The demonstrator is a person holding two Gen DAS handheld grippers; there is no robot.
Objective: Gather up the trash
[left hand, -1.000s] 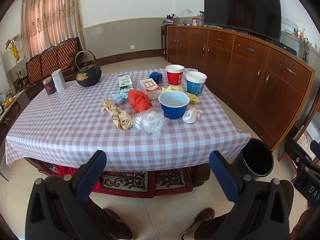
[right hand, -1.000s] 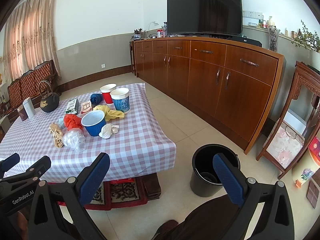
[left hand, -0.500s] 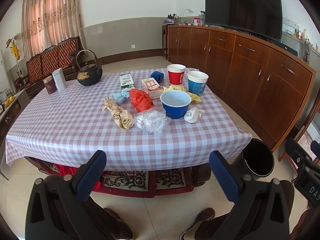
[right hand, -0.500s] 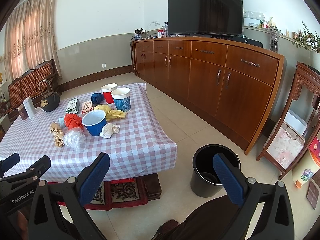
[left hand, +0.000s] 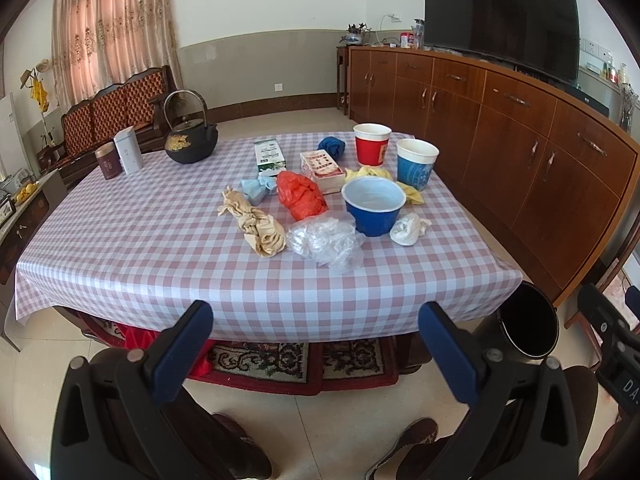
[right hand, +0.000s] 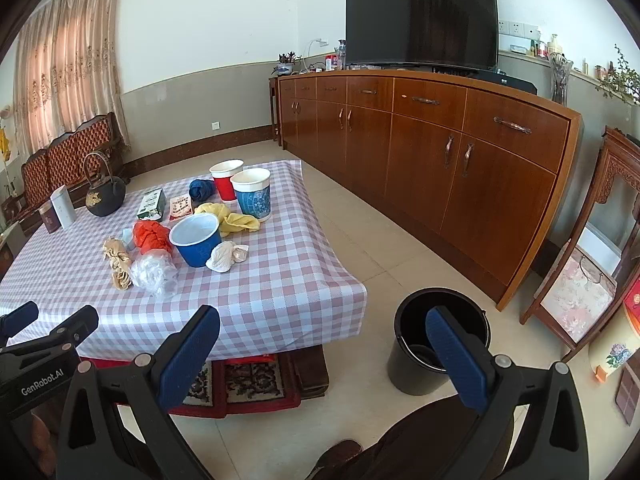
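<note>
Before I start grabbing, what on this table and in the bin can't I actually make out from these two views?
- Black bin contents: right wrist view, the right gripper finger covers part of the opening; left wrist view shows only darkness.
- Blue bowl bottom: both views, its rim hides it.
- Red cup and blue cup insides: both views, angle too low.
- Box print: too small.

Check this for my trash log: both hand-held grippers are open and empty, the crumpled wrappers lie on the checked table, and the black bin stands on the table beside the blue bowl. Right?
Not quite. The black bin stands on the floor off the table's corner, as the right wrist view shows. The rest holds: left hand-held gripper and right hand-held gripper are open and empty, and the wrappers lie by the blue bowl.
</note>
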